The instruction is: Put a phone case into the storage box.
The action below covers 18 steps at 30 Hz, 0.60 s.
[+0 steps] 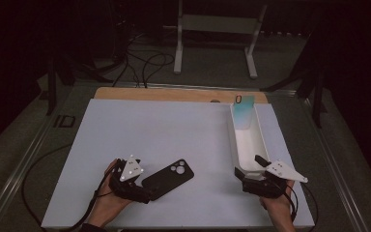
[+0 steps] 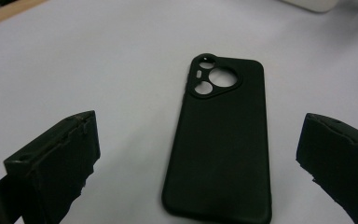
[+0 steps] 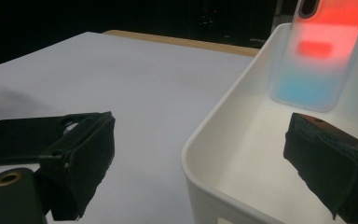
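Phone case (image 2: 221, 140): black, matt, smooth, rubbery plastic. Tray (image 3: 242, 154): white plastic, smooth, slight sheen. Second case (image 3: 321, 51) in tray: translucent glossy plastic, colour gradient. Table sheet (image 1: 174, 135): white, matt, smooth; wood edge (image 1: 174, 94) behind. Left gripper (image 2: 198, 154) jaw pads: black, rough, foam-like.

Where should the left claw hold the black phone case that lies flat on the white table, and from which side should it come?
Probably across its two long edges near the middle, coming down from above. The black phone case lies flat, camera holes up, on the white table, so only the thin side edges give a grip. The open left claw already has one jaw on each side of it.
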{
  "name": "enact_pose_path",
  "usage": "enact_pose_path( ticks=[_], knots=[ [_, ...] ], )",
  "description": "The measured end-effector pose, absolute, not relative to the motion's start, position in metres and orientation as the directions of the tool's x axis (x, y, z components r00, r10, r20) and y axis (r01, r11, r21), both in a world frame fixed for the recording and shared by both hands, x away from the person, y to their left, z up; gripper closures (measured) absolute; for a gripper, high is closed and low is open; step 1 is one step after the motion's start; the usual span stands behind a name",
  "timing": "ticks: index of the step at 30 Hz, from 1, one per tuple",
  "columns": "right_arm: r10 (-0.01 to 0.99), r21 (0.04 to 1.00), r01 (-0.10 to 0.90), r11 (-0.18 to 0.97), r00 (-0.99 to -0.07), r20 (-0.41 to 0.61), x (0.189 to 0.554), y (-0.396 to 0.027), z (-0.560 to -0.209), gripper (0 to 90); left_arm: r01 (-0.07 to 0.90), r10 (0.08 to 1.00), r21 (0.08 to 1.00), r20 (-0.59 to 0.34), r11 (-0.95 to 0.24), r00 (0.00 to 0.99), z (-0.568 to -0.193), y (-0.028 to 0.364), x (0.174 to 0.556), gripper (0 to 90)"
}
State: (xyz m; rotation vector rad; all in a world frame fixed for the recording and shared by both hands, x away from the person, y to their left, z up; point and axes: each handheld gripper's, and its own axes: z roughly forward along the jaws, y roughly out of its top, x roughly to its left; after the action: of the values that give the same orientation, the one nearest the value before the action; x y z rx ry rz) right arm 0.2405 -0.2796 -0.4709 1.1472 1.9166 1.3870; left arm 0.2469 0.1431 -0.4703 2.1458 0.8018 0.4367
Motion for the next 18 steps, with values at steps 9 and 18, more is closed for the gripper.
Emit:
enact_pose_path(
  ticks=[9, 18],
  knots=[
    [0.853, 0.933, 0.338, 0.125, -0.516, 0.073, 0.241, -0.279, -0.472, 8.7, 0.435, 0.637, 0.722, 0.011, -0.538, 0.771, -0.483, 0.125, 0.259, 0.0],
    [0.852, 0.933, 0.337, 0.126, -0.518, 0.072, 0.241, -0.279, -0.472, 8.7, 0.462, 0.614, 0.671, -0.012, -0.580, 0.789, -0.496, 0.114, 0.268, 0.0]
  ],
)
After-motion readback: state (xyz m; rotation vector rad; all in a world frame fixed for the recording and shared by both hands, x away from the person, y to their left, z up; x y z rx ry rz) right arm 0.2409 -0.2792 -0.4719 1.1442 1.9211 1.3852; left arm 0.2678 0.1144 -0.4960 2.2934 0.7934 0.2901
